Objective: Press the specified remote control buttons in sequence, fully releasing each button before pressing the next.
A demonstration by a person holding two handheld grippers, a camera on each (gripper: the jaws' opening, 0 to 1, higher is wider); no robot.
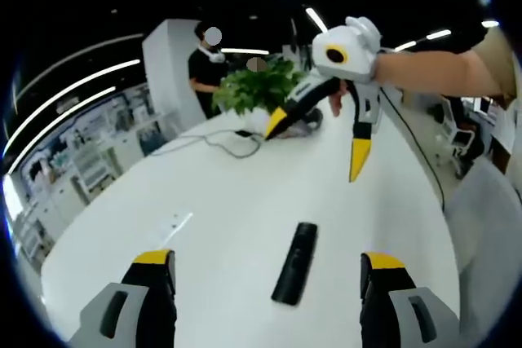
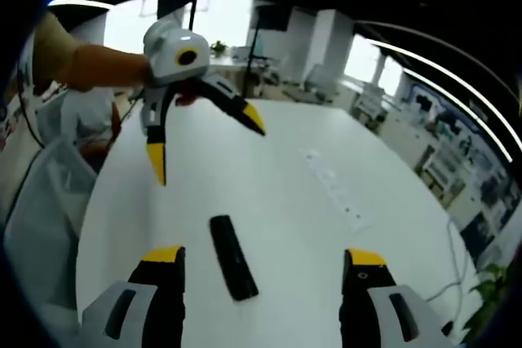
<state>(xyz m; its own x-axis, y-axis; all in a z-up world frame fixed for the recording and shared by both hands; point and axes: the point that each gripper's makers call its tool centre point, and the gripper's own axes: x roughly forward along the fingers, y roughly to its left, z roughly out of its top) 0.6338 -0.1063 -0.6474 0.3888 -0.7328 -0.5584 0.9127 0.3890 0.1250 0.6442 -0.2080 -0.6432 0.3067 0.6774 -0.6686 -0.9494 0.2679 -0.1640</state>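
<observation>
Remote control (image 1: pixel 294 263) lay untouched near the middle of the table (image 1: pixel 204 201); we held both grippers (image 1: pixel 269 262) (image 2: pixel 263 260) wide open above it, no press begun.

We see a slim black rectangular remote control (image 1: pixel 294 263) lying flat on the white bench (image 1: pixel 220 193), between our left gripper (image 1: pixel 269 270)'s yellow-tipped jaws, which stand wide apart. Beyond it the right gripper (image 1: pixel 318 148) hangs above the bench, jaws spread. A leafy green plant (image 1: pixel 257 87) and a grey cable (image 1: pixel 220 143) sit farther back.
</observation>
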